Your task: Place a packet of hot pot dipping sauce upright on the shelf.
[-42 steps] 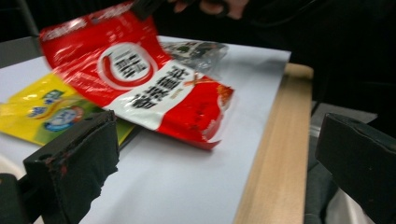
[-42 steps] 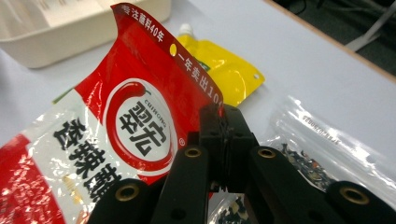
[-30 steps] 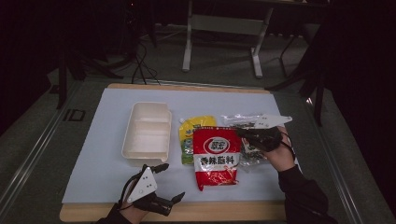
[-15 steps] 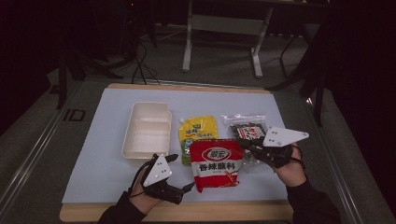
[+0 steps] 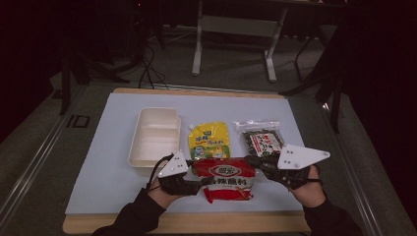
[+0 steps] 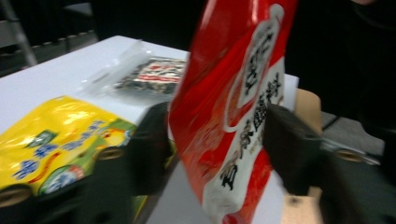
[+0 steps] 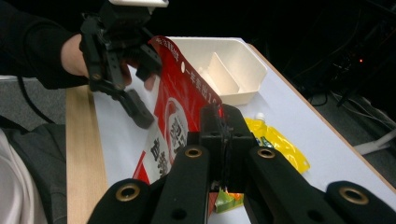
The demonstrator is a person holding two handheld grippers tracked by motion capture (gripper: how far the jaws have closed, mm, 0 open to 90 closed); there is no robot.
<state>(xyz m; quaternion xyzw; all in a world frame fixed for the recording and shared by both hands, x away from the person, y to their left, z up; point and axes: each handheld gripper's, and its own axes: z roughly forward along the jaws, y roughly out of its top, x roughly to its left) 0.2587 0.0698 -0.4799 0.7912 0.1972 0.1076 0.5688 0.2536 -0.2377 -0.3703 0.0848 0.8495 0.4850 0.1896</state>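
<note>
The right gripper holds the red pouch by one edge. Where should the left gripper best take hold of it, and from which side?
Probably the opposite side edge of the red pouch, approached from the left. The right gripper is shut on one edge, so the pouch hangs upright off the table, its flat seam between the open jaws of the left gripper. A thin flat edge suits two jaws better than the fuller middle.

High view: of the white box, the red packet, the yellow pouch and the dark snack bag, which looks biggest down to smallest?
1. White box.
2. Red packet, though it is lifted nearer the camera, so that may flatter it.
3. Yellow pouch and dark snack bag: they look about alike, so I won't rank them.
</note>
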